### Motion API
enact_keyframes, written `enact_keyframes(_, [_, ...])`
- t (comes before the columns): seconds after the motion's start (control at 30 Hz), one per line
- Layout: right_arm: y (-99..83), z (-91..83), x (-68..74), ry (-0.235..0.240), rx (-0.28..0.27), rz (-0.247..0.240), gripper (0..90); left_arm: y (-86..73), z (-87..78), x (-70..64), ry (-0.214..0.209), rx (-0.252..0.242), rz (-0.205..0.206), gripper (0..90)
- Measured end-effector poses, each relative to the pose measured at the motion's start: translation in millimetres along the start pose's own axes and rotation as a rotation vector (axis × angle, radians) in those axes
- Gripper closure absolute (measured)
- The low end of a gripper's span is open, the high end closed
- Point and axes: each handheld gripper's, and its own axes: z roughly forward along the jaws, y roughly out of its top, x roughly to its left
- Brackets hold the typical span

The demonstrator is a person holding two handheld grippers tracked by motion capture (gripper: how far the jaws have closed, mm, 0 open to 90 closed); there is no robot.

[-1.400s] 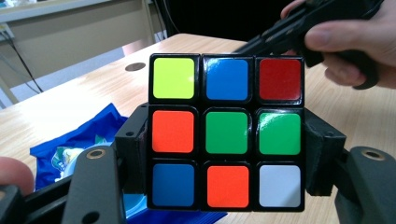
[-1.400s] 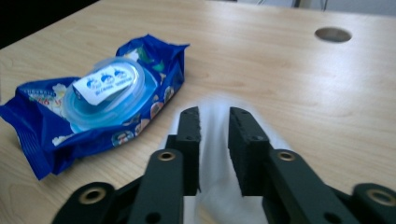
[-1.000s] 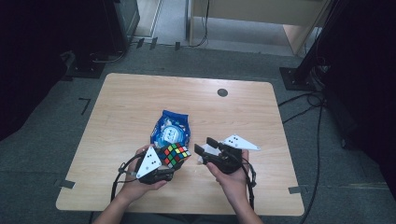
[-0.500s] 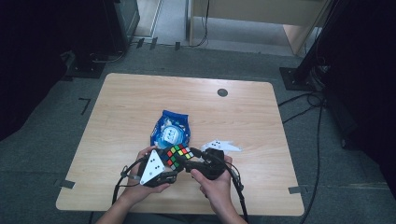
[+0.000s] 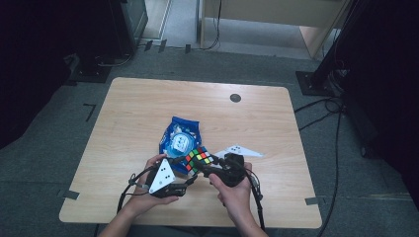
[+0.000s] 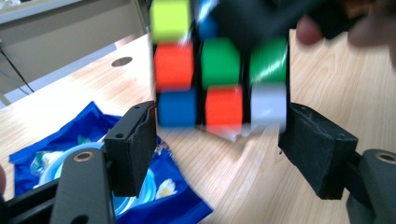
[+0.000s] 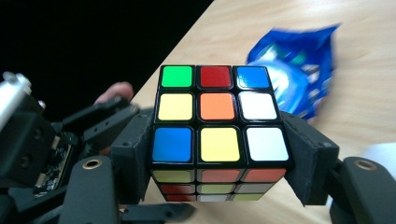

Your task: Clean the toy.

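Right gripper: fingers clenched on the cube, one pad pressed to each side; top face shows green, red, blue; yellow, orange, white; blue, yellow, white.

Left gripper: fingers released, spread wide either side of the cube without touching it; the cube is blurred in the left gripper view.

Cube: held above the bench near its front edge, between both hands.

Hands: left hand and right hand grip the tools.

Blue packet: flat on the bench just beyond the cube; its printing is too blurred to read.

Dark round disc: set in the bench near the far edge.
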Motion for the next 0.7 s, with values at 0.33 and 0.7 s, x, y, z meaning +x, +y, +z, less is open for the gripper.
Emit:
enact_keyframes(0.33, [4.9, -2.6, 2.7, 0.046, 0.060, -0.032, 34.2, 1.4, -0.2, -1.3, 0.026, 0.011, 0.064, 30.1])
enact_keyframes(0.7, [1.8, 5.0, 2.7, 0.074, 0.119, -0.019, 34.0, 3.6, 1.9, -12.0, 0.019, 0.019, 0.120, 22.5])
